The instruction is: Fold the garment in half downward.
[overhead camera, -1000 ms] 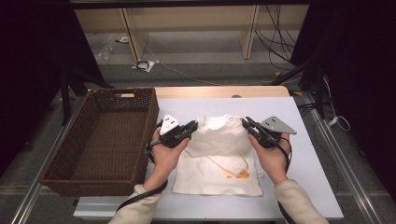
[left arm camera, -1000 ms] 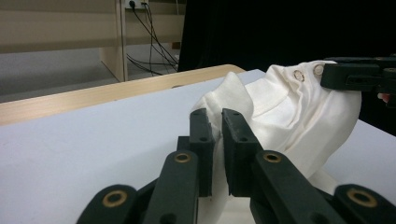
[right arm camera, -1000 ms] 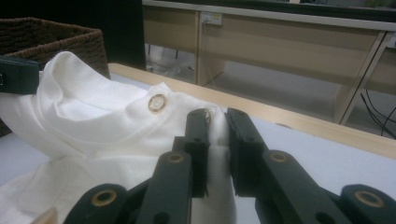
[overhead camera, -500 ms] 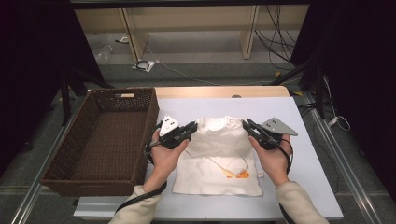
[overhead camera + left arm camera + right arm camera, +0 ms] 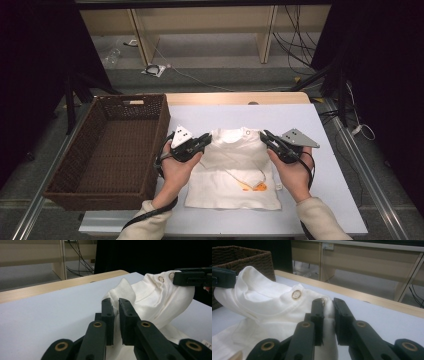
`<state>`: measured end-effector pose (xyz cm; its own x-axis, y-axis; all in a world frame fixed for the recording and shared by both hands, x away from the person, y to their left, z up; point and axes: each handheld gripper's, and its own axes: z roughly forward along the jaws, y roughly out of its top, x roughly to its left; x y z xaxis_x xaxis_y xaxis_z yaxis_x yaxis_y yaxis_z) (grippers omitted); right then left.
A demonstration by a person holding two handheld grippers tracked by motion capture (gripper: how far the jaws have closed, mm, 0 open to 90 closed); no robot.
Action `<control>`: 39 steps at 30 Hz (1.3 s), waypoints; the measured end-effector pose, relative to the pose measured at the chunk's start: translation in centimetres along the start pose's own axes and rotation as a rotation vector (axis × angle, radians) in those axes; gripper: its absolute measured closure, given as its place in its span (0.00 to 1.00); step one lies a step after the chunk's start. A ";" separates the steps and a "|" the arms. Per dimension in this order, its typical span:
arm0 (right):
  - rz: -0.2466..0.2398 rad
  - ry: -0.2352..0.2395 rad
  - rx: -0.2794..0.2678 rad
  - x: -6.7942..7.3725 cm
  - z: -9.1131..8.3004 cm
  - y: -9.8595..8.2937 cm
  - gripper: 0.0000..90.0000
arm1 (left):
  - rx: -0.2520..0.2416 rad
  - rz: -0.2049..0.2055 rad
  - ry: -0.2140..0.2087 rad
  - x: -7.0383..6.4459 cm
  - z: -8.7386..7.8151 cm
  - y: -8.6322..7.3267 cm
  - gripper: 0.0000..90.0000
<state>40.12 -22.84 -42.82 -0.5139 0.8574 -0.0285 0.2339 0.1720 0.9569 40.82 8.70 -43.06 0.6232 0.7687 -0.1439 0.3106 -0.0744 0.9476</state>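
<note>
Item: white baby shirt (image 5: 235, 172), laid flat near the middle of the pale worktop (image 5: 330, 200), collar toward the far edge, hem toward the near edge, so that its long axis runs near to far. The two shoulders are held at the far end: the left tongs (image 5: 202, 141) are clamped on the left shoulder, cloth being seen pinched between the jaws in the left gripper view (image 5: 115, 312), and the right tongs (image 5: 266, 137) are clamped on the right shoulder beside the snap buttons (image 5: 296, 294). The body of the shirt therefore lies on the near side of both tongs, and the collar edge is raised off the worktop between them (the hem rests flat). A brown wicker basket (image 5: 70, 172) stands to the left of the shirt, just beside the left hand (image 5: 176, 167), which is the nearer one to it; the right hand (image 5: 292, 172) is well apart from it. Surface: smooth, bare around the garment. Room: open worktop is available to the right and on the far side; a pale wooden shelf frame (image 5: 200, 30) and floor cables lie beyond.
</note>
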 end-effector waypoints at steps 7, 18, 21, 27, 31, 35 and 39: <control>-0.003 0.002 0.006 0.0 -0.3 -0.1 0.89 | 0.004 0.004 -0.003 -0.1 -0.1 -0.1 0.92; -0.007 0.012 0.008 0.2 -0.6 -0.3 0.89 | 0.022 0.015 -0.004 -0.4 -0.4 -0.2 0.91; -0.009 0.013 0.014 0.2 -0.7 -0.5 0.89 | 0.023 0.014 -0.008 -0.5 -0.5 -0.3 0.91; -0.010 0.017 0.018 0.3 -0.9 -0.6 0.89 | 0.032 0.015 -0.015 -0.5 -0.6 -0.4 0.91; -0.012 0.020 0.020 0.4 -1.0 -0.6 0.89 | 0.038 0.018 -0.017 -0.5 -0.7 -0.6 0.92; -0.018 0.023 0.025 0.5 -1.1 -0.7 0.89 | 0.045 0.023 -0.021 -0.7 -0.9 -0.6 0.91; -0.020 0.026 0.023 0.6 -1.3 -0.8 0.89 | 0.050 0.025 -0.026 -0.8 -1.0 -0.7 0.92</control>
<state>38.58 -23.10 -43.23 -0.5399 0.8408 -0.0399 0.2416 0.2002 0.9495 39.37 8.82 -43.34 0.6497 0.7492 -0.1287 0.3302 -0.1257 0.9355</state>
